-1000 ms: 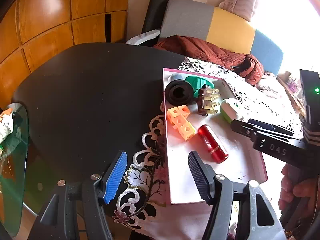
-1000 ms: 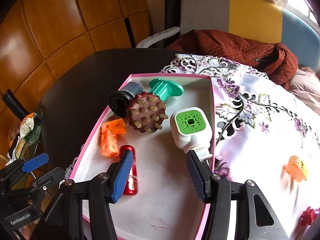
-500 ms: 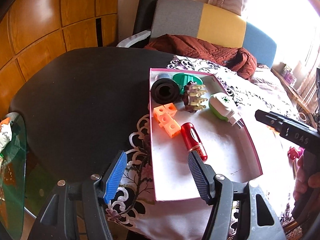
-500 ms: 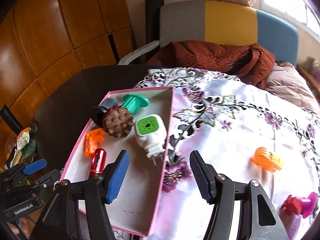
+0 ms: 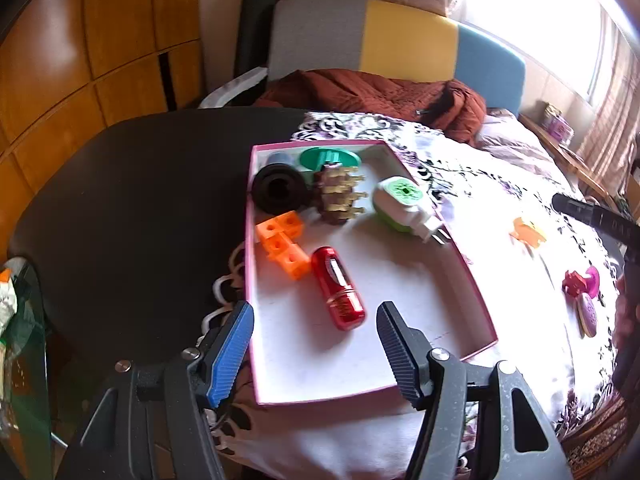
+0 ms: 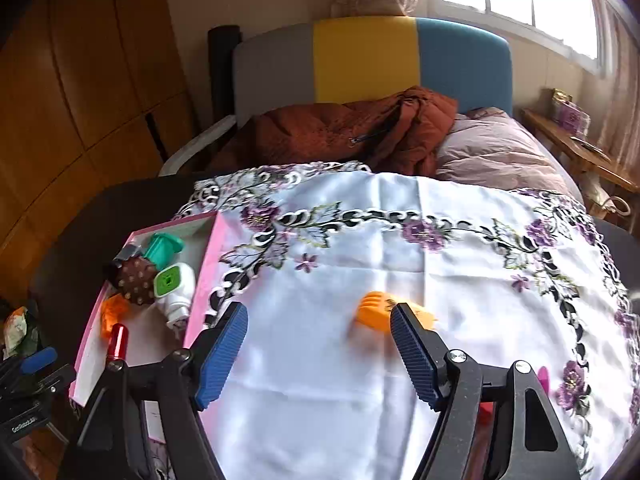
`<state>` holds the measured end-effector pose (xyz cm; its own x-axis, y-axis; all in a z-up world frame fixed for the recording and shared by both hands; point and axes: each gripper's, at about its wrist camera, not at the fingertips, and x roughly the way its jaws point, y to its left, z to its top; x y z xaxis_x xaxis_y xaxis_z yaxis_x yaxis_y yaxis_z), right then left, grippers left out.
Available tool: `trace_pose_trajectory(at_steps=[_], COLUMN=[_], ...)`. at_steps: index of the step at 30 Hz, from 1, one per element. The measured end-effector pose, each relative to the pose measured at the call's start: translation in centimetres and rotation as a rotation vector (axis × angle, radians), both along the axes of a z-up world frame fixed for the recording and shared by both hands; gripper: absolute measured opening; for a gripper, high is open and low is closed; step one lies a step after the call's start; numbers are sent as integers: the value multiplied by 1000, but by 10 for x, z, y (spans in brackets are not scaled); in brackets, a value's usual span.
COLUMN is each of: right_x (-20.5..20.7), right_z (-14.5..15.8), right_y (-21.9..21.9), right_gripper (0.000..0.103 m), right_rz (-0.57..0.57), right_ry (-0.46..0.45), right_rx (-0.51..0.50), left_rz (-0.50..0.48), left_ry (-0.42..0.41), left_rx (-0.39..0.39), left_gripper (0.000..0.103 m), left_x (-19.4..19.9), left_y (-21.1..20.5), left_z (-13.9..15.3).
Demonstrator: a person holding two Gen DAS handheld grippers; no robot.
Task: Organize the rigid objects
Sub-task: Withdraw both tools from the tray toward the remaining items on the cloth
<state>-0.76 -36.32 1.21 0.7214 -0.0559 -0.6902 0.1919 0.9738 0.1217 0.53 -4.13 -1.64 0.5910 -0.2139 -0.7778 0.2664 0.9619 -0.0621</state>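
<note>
One pink box [image 5: 472,280] sat on the flowery white cloth [image 6: 360,240]. The left claw [image 5: 312,340] hung over the near end of it, with its two fingers spread wide and nothing between them.

Six things lay in the box, all in front of the left claw. Closest was one shiny red tube [image 5: 338,288], lying flat. Just past it on the left was one bunch of orange cube blocks [image 5: 282,242]. Farther on were one black round ring [image 5: 278,190], one brown ball with pegs [image 5: 338,196], one green spool [image 5: 330,158] and one white and green plug [image 5: 400,204] near the right wall.

The right claw [image 6: 320,340] hung over the bare cloth, to the right of the box. Its fingers were opening and nothing was between them. One orange clip [image 6: 378,312] lay on the cloth just ahead, partly behind the right finger [image 6: 414,356].

Out on the cloth, far to the right of the left claw, lay one dark pink toy [image 5: 580,282] and one small oval thing [image 5: 587,314] next to it. I could not tell what that one was.
</note>
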Motion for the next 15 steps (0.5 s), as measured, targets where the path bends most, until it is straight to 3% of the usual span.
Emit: trace_pose_trajectory(at_steps=[11, 15], right_x=[-36, -48], right_z=[1, -14], right_y=[-115, -149], right_gripper=[83, 83], right_rz=[-328, -479], right_ry=[-39, -7], right_rx=[-49, 6], left_rz=[-112, -153], left_ry=[-9, -5], left_rx=[16, 26], left_gripper=[65, 65], left_x=[-2, -1], left_y=[-48, -68], left_z=[8, 9])
